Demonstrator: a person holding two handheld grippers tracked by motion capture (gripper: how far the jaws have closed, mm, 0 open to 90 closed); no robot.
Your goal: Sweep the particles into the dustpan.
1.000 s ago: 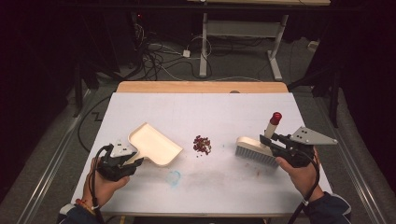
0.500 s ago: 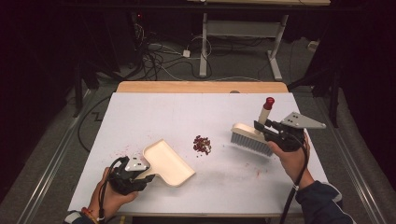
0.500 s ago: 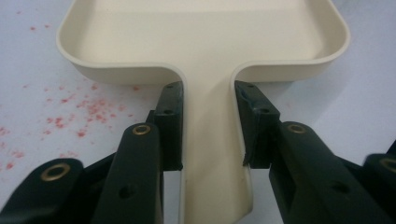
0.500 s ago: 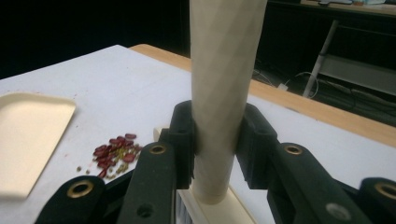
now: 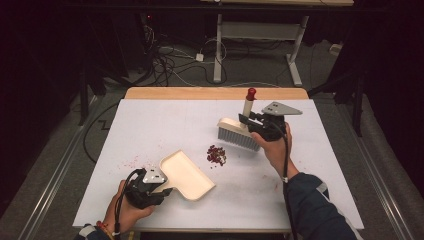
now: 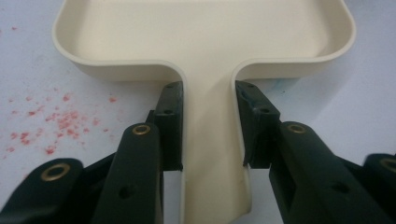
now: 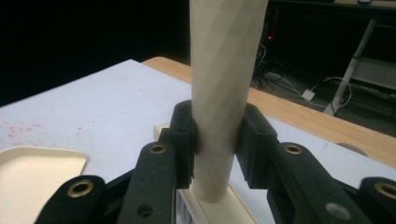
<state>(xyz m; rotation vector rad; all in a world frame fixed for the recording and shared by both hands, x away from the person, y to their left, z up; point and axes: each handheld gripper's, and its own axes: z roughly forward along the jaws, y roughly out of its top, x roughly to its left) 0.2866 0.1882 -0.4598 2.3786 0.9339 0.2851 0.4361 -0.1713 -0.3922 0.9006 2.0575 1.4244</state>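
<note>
Left gripper [image 5: 159, 186] clamped on dustpan [image 5: 187, 173] handle; right gripper [image 5: 248, 121] clamped on brush [image 5: 239, 132] handle, crumbs [image 5: 216, 154] between.

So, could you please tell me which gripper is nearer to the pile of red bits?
Right. The right gripper is just beyond the red bits; the left gripper sits farther off, toward the near edge.

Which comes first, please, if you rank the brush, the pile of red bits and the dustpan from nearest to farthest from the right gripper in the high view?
1. Brush: clamped by its handle in the right gripper, head toward the table's middle.
2. Pile of red bits: on the table just below-left of the brush.
3. Dustpan: farthest, toward the near-left, held by the left gripper.
</note>
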